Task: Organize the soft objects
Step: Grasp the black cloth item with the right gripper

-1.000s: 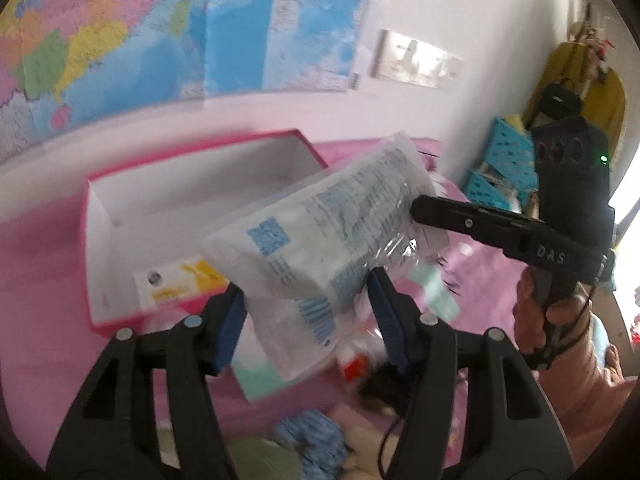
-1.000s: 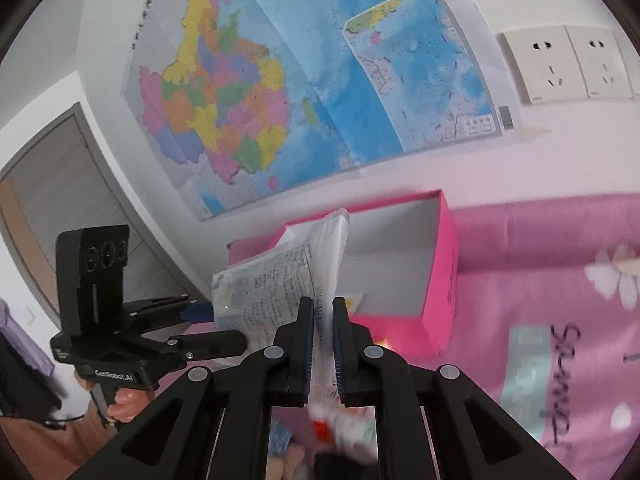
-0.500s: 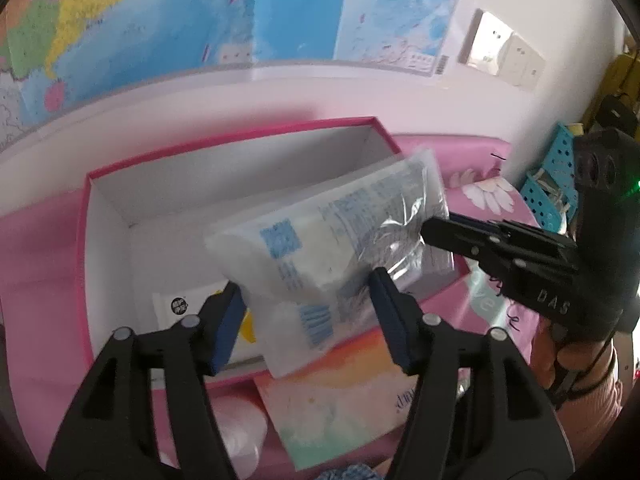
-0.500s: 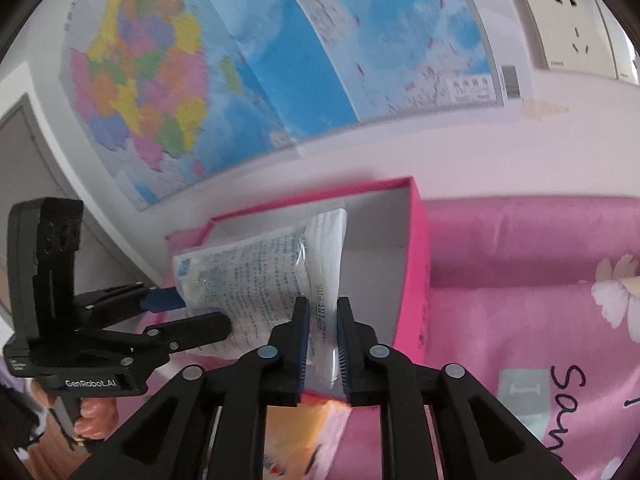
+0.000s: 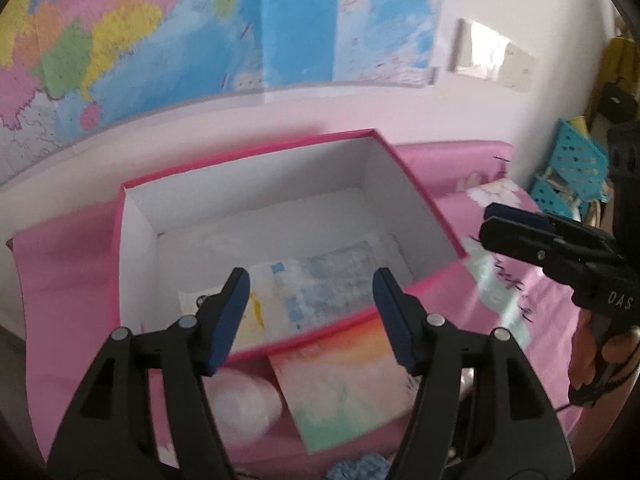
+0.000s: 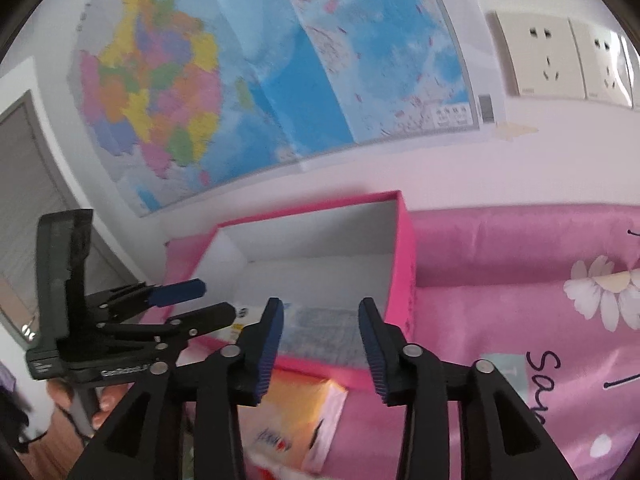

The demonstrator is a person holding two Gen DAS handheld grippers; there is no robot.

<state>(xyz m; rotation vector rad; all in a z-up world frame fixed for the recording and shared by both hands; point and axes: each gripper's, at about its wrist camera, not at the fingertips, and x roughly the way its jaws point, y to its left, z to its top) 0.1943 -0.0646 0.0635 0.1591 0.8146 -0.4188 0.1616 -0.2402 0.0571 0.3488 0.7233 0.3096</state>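
Observation:
A clear plastic packet with blue print (image 5: 328,280) (image 6: 320,328) lies flat on the floor of the pink box with white inside (image 5: 248,156) (image 6: 404,260), beside a white and yellow packet (image 5: 188,298). My left gripper (image 5: 310,280) (image 6: 216,300) hovers open over the box's near wall, touching nothing. At the box's right corner, my right gripper (image 6: 321,306) (image 5: 486,222) has its jaws opening with nothing between them; the packet sits below, free of both.
In front of the box on the pink bedspread (image 6: 500,312) lie an orange and green tissue pack (image 5: 348,376) (image 6: 292,412), a pale pink soft ball (image 5: 244,400) and a blue knitted thing (image 5: 360,468). A map covers the wall behind. Teal baskets (image 5: 568,172) stand far right.
Both grippers carried the packet over the box and let it go; it dropped to the box floor. The right jaws went from shut on its edge to apart.

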